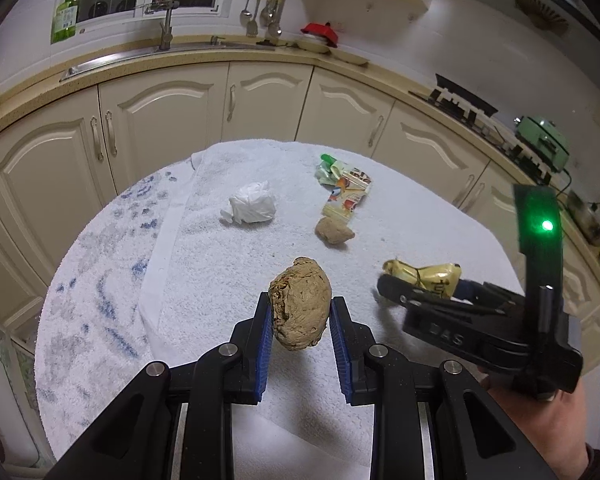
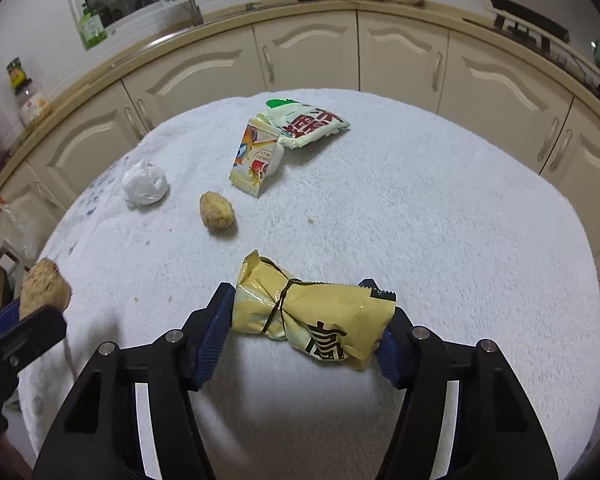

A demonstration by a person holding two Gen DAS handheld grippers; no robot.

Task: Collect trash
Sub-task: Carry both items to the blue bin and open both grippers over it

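My left gripper (image 1: 301,299) is shut on a brown crumpled paper ball (image 1: 300,308), held a little above the white towel-covered table (image 1: 204,264). The same ball (image 2: 44,288) shows at the far left of the right wrist view. A yellow snack wrapper (image 2: 312,316) tied with a dark band lies across my right gripper (image 2: 298,287), both blue pads pressing its ends. That gripper (image 1: 416,284) sits right of the left one. Further back lie a smaller brown ball (image 2: 217,214), a white crumpled tissue (image 2: 145,184), a flattened drink carton (image 2: 256,156) and a green-and-white wrapper (image 2: 312,122).
Cream kitchen cabinets (image 1: 160,116) curve around behind the table, with a sink and tap (image 1: 166,32) on the counter and a stove (image 1: 464,104) to the right. A person's hand (image 1: 548,420) holds the right gripper. The towel's right half (image 2: 460,220) is bare.
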